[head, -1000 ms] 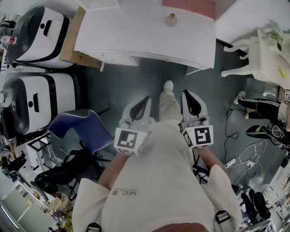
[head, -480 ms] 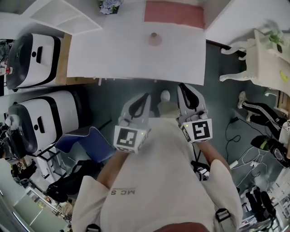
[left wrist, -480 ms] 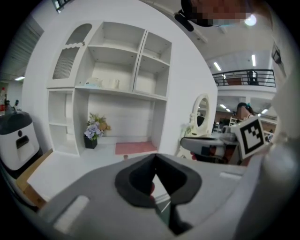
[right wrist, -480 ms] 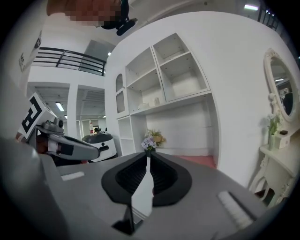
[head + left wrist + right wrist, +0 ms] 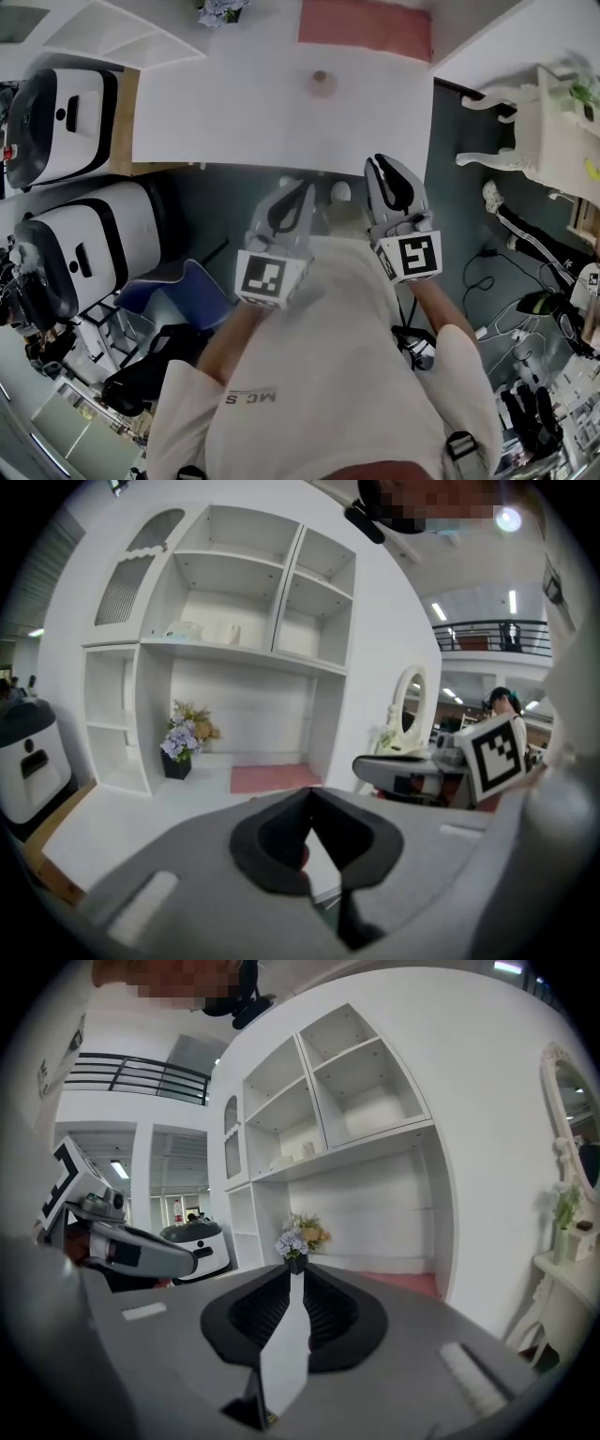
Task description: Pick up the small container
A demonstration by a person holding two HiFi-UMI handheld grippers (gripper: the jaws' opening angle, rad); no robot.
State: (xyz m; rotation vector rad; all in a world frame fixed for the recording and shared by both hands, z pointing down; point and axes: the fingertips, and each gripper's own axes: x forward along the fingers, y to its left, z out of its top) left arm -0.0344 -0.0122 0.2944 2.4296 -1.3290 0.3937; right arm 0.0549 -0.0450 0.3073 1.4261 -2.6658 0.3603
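The small container (image 5: 321, 82), a little tan pot, stands on the white desk (image 5: 234, 112) just in front of a pink mat (image 5: 366, 28). Both grippers hang over the dark floor short of the desk's near edge, well apart from the pot. The left gripper (image 5: 302, 192) is shut, its tips touching and nothing held (image 5: 309, 794). The right gripper (image 5: 380, 167) is to its right. Its jaws are opening, with a narrow slit between them and nothing in it (image 5: 292, 1279).
A flower pot (image 5: 222, 9) and white shelving (image 5: 234, 602) stand at the desk's back. Two white-and-black machines (image 5: 66, 112) sit on the left, with a blue chair (image 5: 178, 291) below them. A white ornate vanity (image 5: 553, 122) and floor cables (image 5: 506, 328) lie to the right.
The person has stepped toward the desk, so it and the pot now lie closer. Both grippers have moved forward to near the desk's front edge.
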